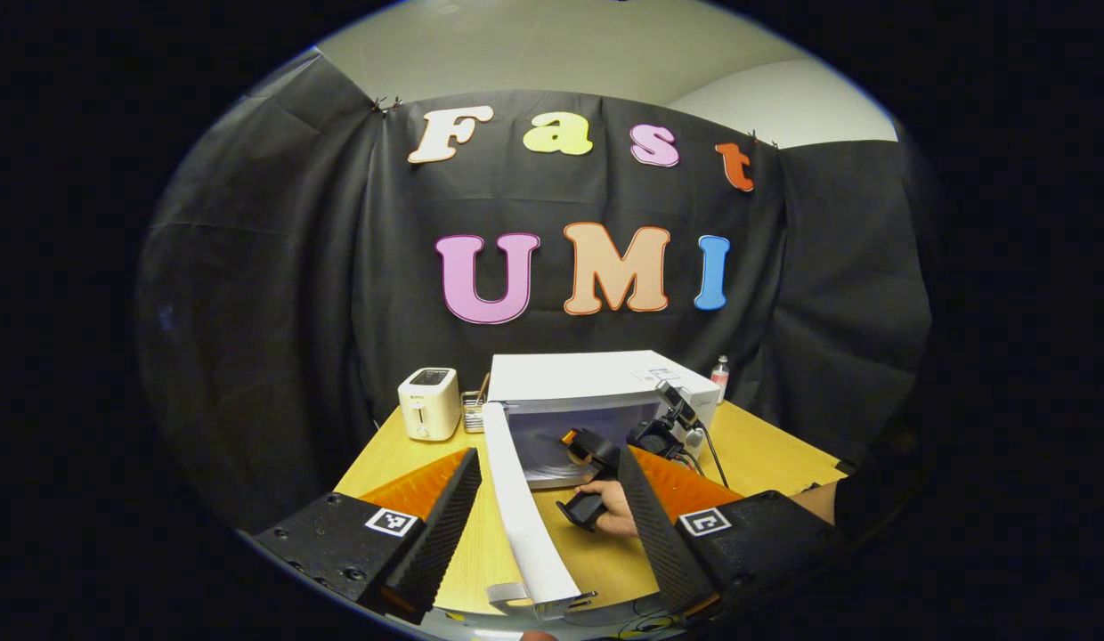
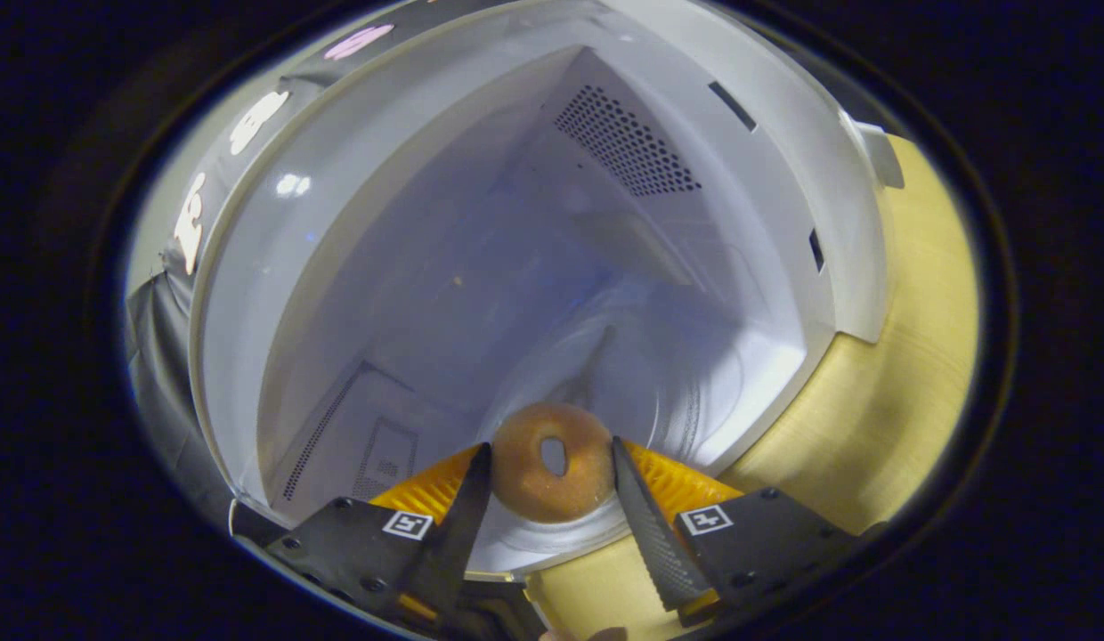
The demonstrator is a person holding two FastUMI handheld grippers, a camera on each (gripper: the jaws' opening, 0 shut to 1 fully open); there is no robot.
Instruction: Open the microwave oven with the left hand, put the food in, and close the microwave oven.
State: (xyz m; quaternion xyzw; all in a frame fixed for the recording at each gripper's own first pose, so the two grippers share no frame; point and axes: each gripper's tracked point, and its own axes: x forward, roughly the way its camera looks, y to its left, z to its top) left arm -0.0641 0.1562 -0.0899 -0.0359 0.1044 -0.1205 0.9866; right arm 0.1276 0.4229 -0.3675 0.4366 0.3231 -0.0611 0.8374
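Progress stands at about the midpoint, we judge: the white box-shaped microwave oven (image 1: 596, 392) is already open, its white door (image 1: 521, 499) swung out toward our left tongs (image 1: 543, 525), which hang spread and empty with the door's edge running between their two fingers. In the left gripper view we see our right tongs (image 1: 580, 445) farther ahead, held by a hand (image 1: 612, 507), reaching into the oven's mouth. In the right gripper view those right tongs (image 2: 552, 485) pinch the round golden-brown bagel with a hole (image 2: 552, 463), a finger on either side of it, just over the front edge of the pale round glass turntable (image 2: 641, 392) inside the cavity. The yellow wooden tabletop (image 2: 881, 427) lies to their right. Left to do, as we read it: set the bagel down, release, back the right tongs out, and push the door closed.
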